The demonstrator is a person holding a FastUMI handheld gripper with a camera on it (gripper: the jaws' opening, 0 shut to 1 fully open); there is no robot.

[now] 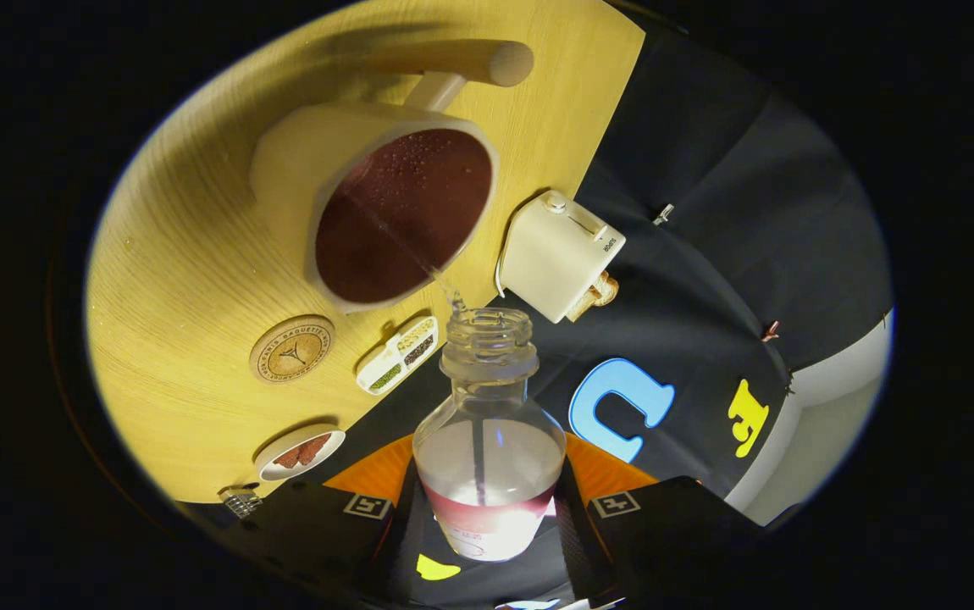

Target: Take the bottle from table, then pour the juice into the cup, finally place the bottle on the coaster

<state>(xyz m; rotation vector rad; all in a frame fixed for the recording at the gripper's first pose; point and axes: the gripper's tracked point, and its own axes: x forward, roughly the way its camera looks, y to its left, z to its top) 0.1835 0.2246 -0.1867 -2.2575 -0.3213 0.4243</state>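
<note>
Wooden table (190, 254) carries: cup (343, 186) containing dark juice, round coaster (292, 348), compartmented seed box (398, 354), small dish (301, 451), white toaster (559, 254) at the edge.

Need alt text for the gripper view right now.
The gripper is shut on a clear plastic bottle, tilted so a thin stream falls from its open mouth into a cream handled cup on the wooden table; a round wooden coaster lies nearby.

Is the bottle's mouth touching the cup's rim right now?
Apart. The gripper view shows wood and a thin stream between the bottle mouth and the cup rim.
</note>
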